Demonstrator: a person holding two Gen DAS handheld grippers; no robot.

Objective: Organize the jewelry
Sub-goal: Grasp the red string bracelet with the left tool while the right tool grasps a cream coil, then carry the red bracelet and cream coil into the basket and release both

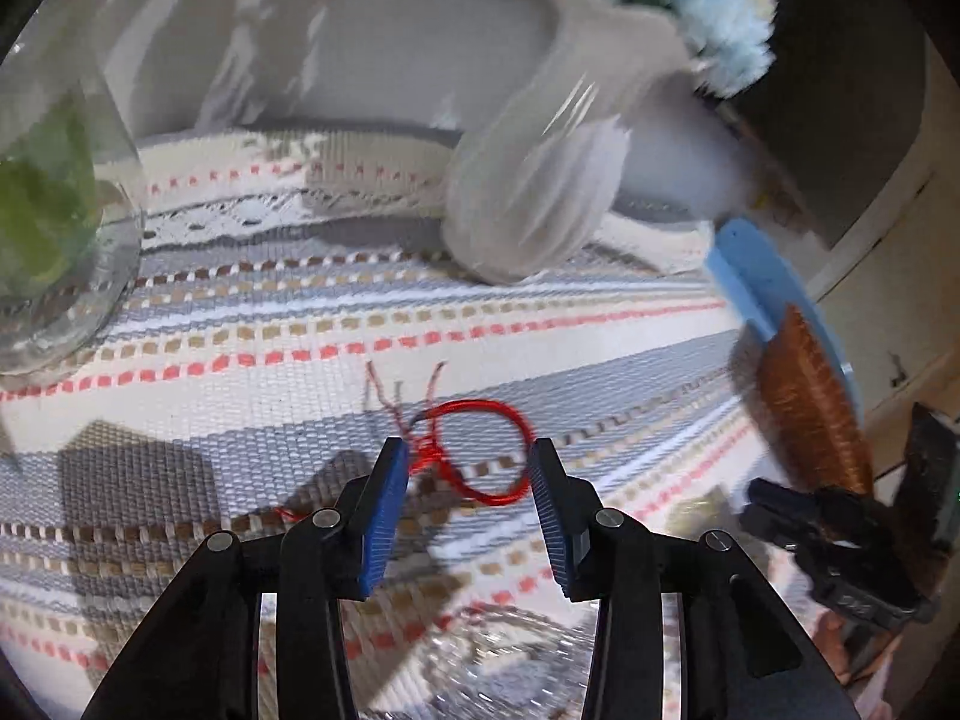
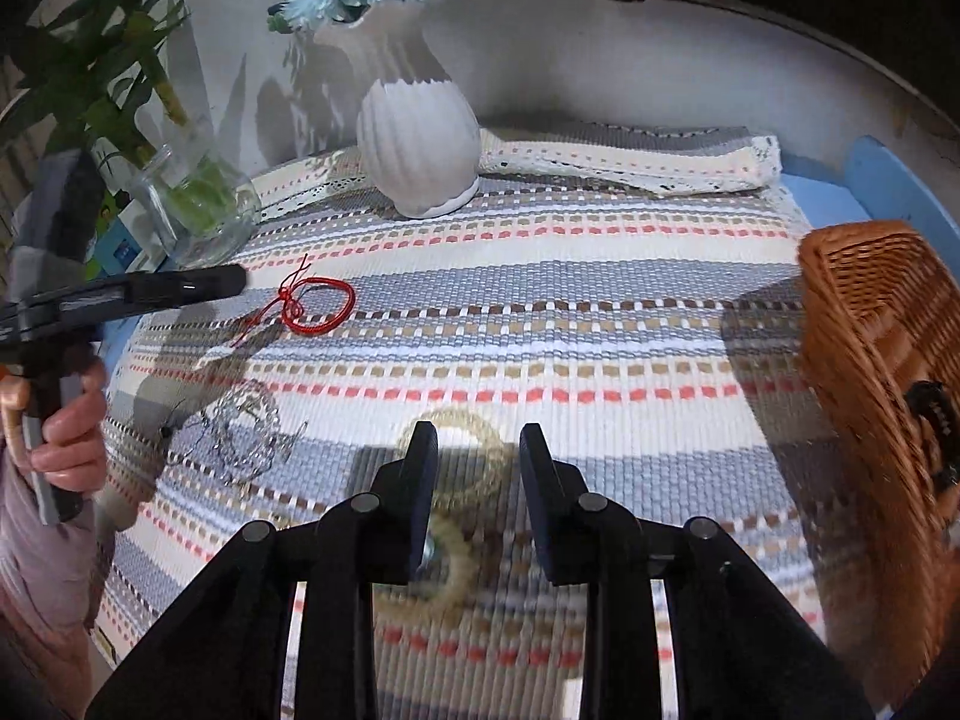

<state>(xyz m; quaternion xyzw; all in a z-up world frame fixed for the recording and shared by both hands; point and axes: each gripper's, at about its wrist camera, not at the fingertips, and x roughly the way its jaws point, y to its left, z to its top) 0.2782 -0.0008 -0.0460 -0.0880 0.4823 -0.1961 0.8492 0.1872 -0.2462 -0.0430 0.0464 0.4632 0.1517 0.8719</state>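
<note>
At the bottom of the right wrist view, the right gripper [image 2: 474,450] stands parted and empty over a blurred, seemingly beaded pale bracelet [image 2: 462,462] on the striped cloth [image 2: 600,300]. The left gripper [image 1: 471,468] is likewise spread, holding nothing, its blue pads flanking the red cord bracelet [image 1: 480,450] lying at lower centre of its view. A wicker basket [image 2: 870,360] sits at the right edge, a white ribbed vase [image 2: 417,150] upper centre.

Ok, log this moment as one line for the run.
left gripper: open, over red bracelet | right gripper: open, over gold bracelet | silver chain: on cloth | basket: right
</note>
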